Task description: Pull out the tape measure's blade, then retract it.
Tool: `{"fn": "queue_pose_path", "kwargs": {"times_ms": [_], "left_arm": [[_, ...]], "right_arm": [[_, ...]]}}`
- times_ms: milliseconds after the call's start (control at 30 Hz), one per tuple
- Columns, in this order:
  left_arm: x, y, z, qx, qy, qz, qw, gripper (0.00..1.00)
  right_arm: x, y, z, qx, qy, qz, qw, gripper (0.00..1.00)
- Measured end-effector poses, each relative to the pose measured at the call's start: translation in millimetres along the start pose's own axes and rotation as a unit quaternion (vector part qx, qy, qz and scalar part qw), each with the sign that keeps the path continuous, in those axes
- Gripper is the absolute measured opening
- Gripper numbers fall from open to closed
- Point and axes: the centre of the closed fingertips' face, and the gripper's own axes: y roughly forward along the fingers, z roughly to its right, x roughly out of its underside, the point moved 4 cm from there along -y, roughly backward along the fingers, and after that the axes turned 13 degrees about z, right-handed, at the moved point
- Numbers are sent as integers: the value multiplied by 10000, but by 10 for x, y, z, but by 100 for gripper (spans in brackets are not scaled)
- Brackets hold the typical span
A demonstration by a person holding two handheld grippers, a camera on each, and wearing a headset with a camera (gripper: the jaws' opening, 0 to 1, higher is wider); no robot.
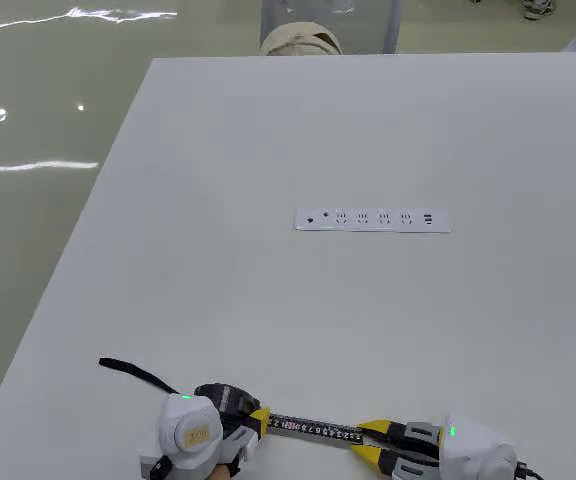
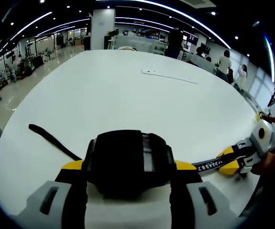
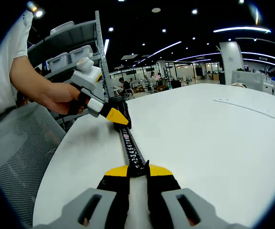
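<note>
At the white table's [image 1: 368, 130] near edge: boxy black tape-measure case [image 2: 128, 151] clamped in the left gripper's [image 2: 129, 166] yellow-tipped jaws, black strap [image 2: 51, 140] trailing left. Short dark numbered blade [image 3: 130, 145] drawn out, tip pinched in the right gripper's [image 3: 137, 171] jaws.

A long white plastic power strip [image 1: 372, 220] is being carried flat by the white rectangular worktop [image 1: 218, 150], near its middle and well apart from every edge, with its sockets being shown face up. Just beyond the far edge, a beige rounded chair back [image 1: 300, 40] is being seen. A glossy pale green floor [image 1: 28, 150] is being lit along the left edge. Grey metal shelving [image 3: 98, 43] is being loaded with pale plastic bins [image 3: 68, 58].
</note>
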Motion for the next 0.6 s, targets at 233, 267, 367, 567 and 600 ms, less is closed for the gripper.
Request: {"fn": "queue_pose_path", "kwargs": {"times_ms": [233, 267, 367, 567, 600], "left_arm": [[2, 1, -2, 3, -39, -13, 10000, 69], [0, 1, 0, 3, -47, -13, 10000, 69], [-3, -2, 4, 0, -64, -15, 10000, 69], [1, 3, 4, 7, -94, -30, 10000, 69], [-5, -3, 5, 6, -92, -31, 10000, 69]], "right_arm": [[0, 63, -9, -33, -31, -2, 10000, 12], [0, 69, -8, -35, -33, -2, 10000, 12], [-2, 85, -9, -35, -30, -2, 10000, 12], [-8, 152, -25, -52, -32, -5, 10000, 12], [-9, 162, -25, -55, -31, -4, 10000, 12]]}}
